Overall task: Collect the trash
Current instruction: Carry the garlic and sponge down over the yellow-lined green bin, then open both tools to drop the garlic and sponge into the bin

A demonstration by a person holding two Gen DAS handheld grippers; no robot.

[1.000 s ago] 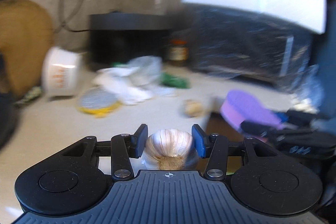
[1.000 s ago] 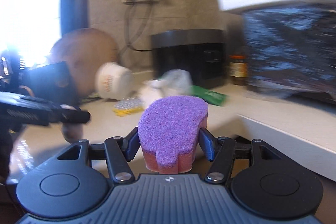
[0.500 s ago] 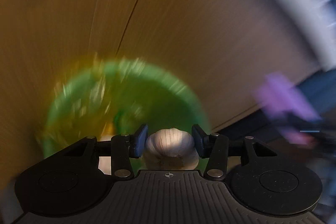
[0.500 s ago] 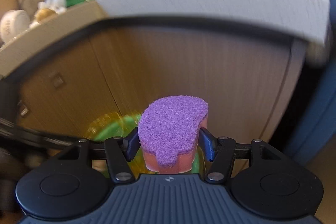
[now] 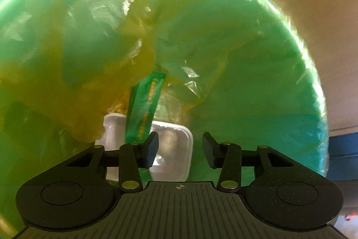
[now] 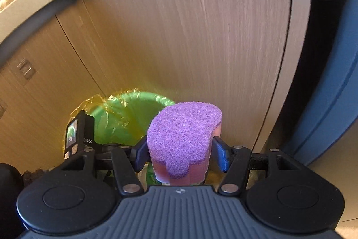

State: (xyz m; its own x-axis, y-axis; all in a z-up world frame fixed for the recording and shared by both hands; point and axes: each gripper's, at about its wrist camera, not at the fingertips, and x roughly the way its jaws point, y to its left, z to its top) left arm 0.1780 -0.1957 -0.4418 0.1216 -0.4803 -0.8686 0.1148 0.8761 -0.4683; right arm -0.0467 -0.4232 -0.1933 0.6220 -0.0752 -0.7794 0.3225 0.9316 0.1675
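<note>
Wooden cabinet doors (image 6: 179, 37) are backing a green yellow-lined bin (image 5: 246, 59); left gripper (image 5: 180, 149) is gaping empty, right gripper (image 6: 179, 152) is squeezing a purple-topped pink sponge (image 6: 183, 138).

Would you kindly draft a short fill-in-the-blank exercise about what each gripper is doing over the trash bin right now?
1. The right gripper is shut on a sponge whose scouring top is ____ in colour.
2. The left gripper holds nothing; its jaws stand ____.
3. The bin is lined with a yellowish plastic ____.
4. A green wrapper lies across a white plastic ____ inside the bin.

Missing words: purple; open; bag; container
</note>
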